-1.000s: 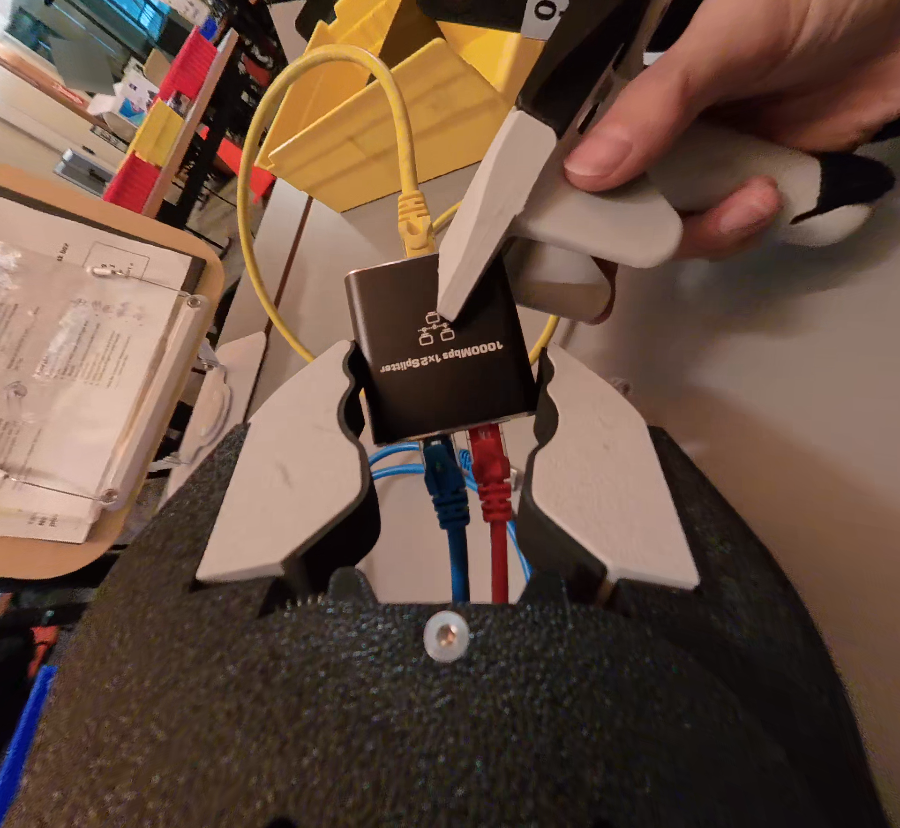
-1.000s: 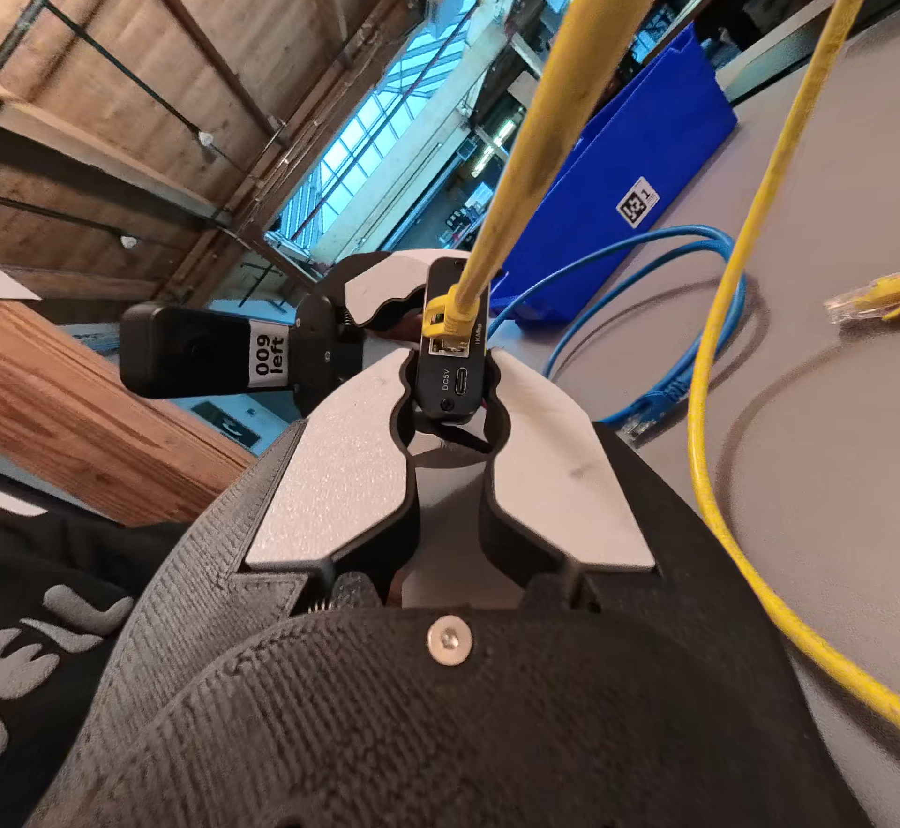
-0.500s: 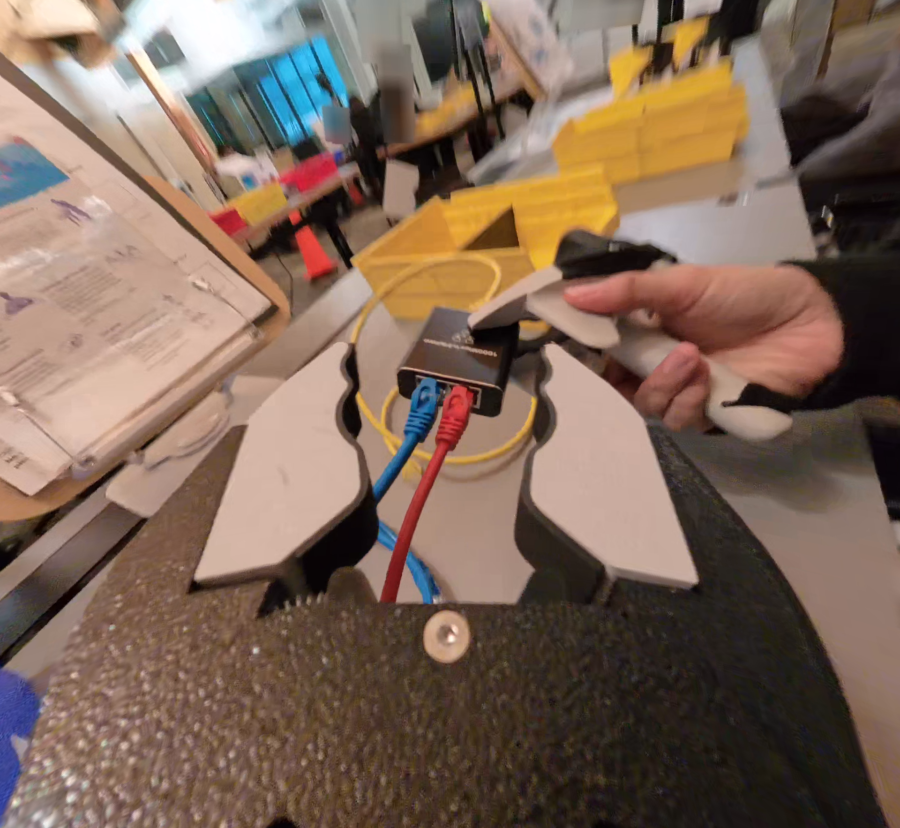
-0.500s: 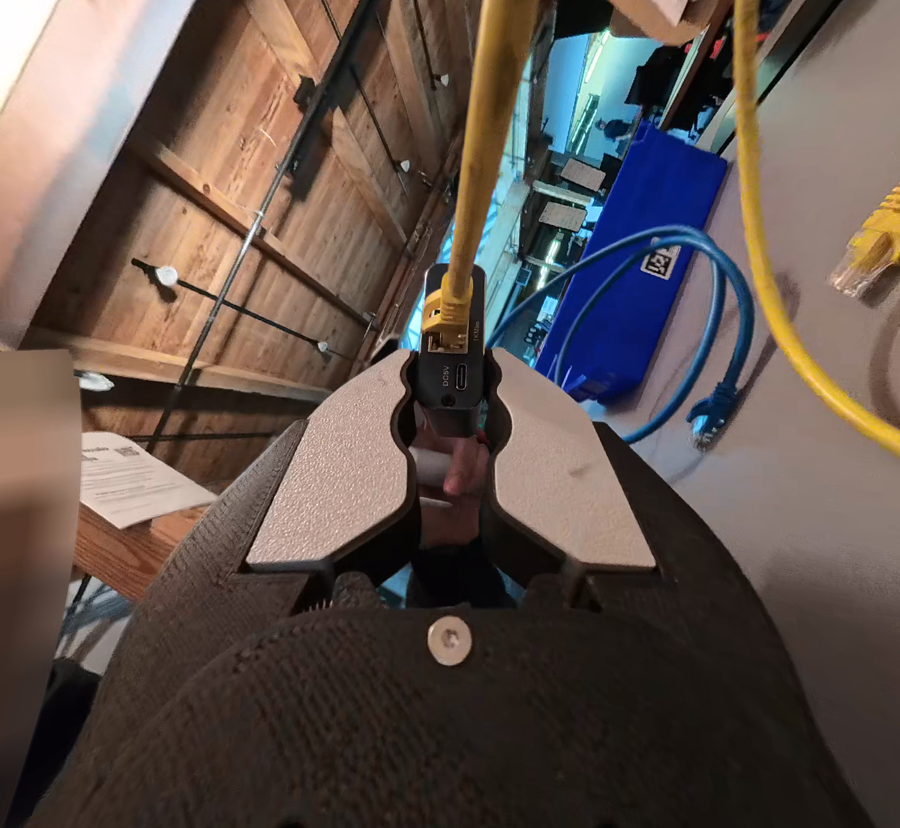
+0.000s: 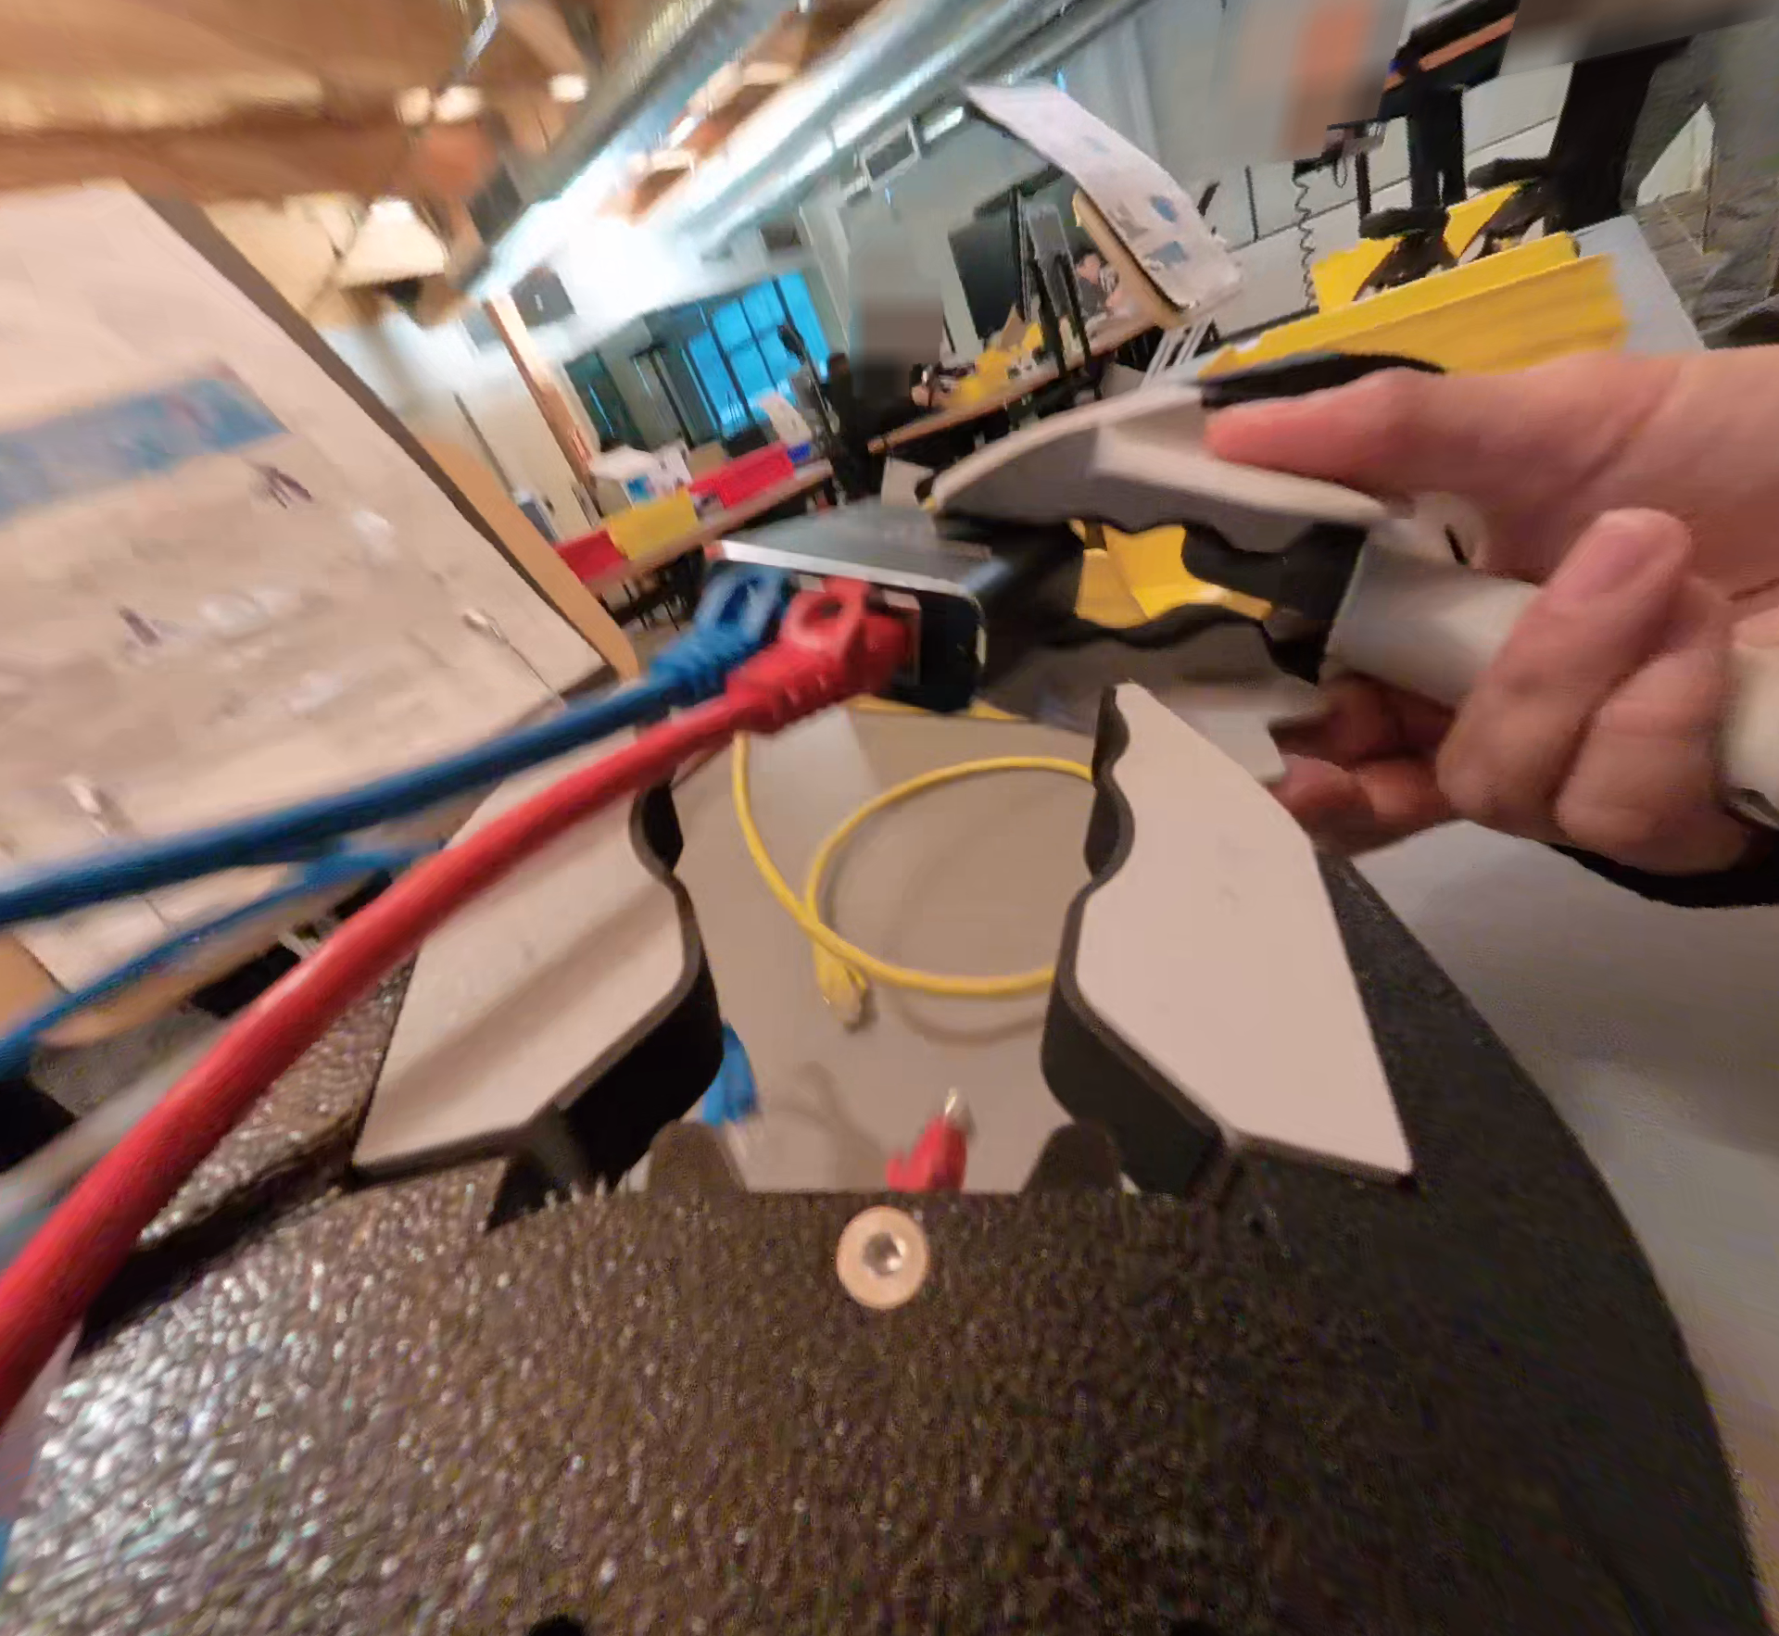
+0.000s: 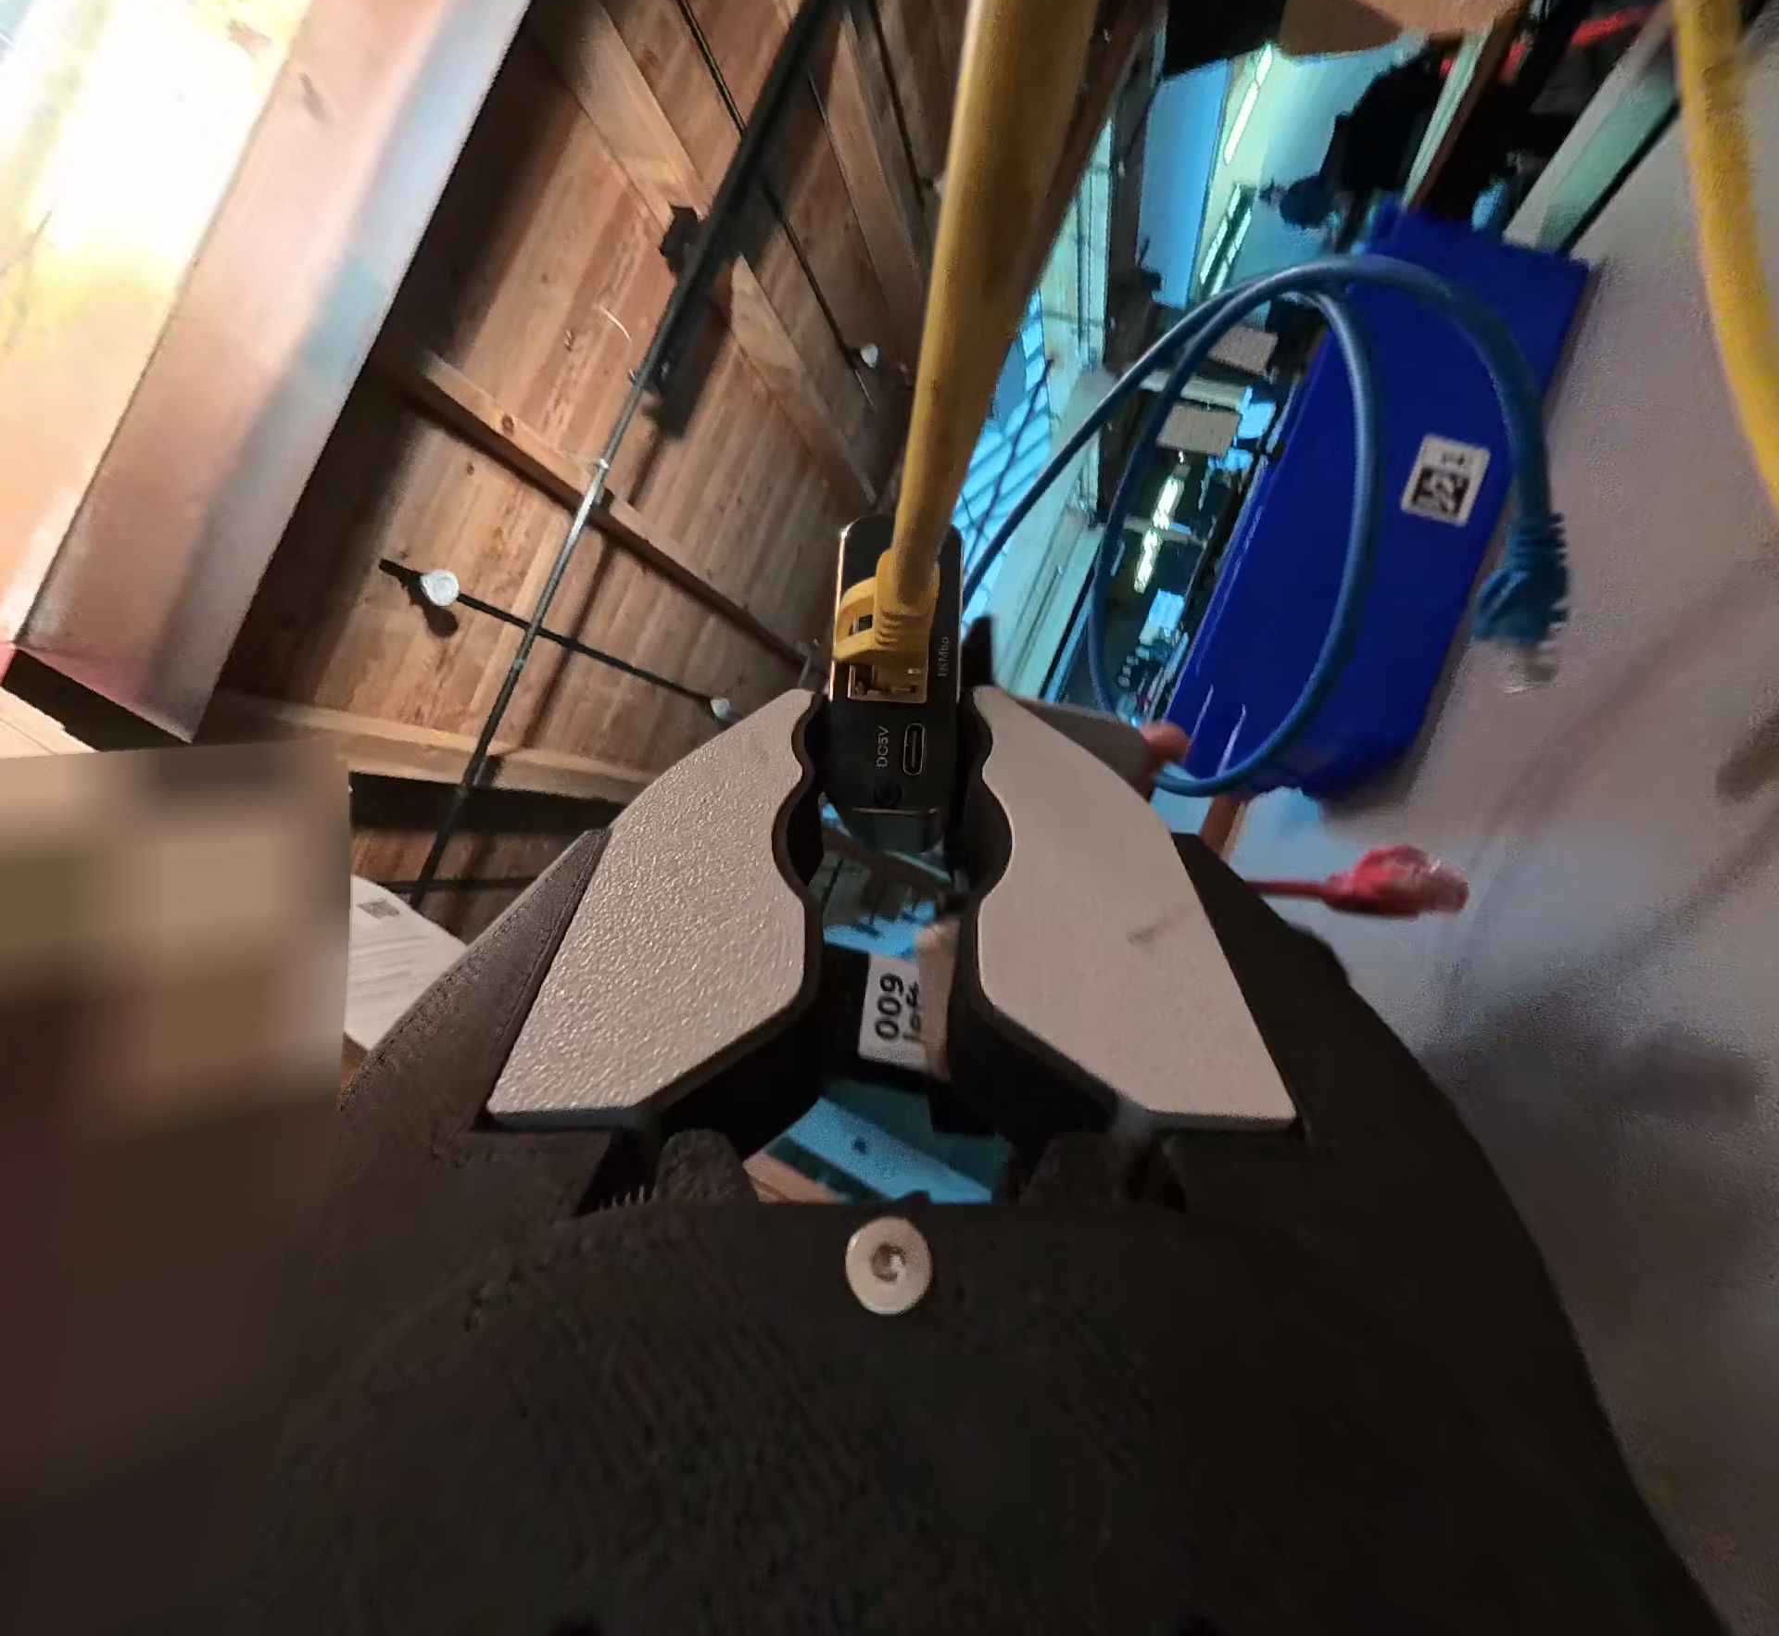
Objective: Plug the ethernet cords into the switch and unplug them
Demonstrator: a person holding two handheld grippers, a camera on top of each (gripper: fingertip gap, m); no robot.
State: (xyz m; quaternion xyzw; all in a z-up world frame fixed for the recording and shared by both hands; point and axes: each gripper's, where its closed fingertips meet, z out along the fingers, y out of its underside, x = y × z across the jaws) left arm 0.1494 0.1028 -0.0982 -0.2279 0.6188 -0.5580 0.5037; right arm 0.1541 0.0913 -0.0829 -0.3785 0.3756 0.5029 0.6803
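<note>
The black switch (image 5: 866, 565) hangs in the air, clamped by my right gripper (image 5: 1107, 483), which a hand (image 5: 1588, 647) holds. A blue cord (image 5: 732, 627) and a red cord (image 5: 837, 642) are plugged into its near face. My left gripper (image 5: 886, 781) is open and empty, below and in front of the switch. The yellow cord (image 5: 915, 868) lies looped on the table. In the right wrist view my right gripper (image 6: 893, 724) is shut on the switch (image 6: 895, 752), with the yellow cord (image 6: 881, 618) plugged into its end. Loose blue (image 6: 1521, 589) and red (image 6: 1386, 887) plugs lie on the table.
A board with papers (image 5: 241, 579) stands at the left. Yellow bins (image 5: 1444, 319) sit at the back of the grey table (image 5: 1540, 1060). A blue bin (image 6: 1348, 627) stands at the table's edge. Loose plug ends (image 5: 934, 1147) lie under my left gripper.
My left gripper has let go of the switch and drawn back from it. My right gripper has lifted and turned the switch, with all three cords still plugged in.
</note>
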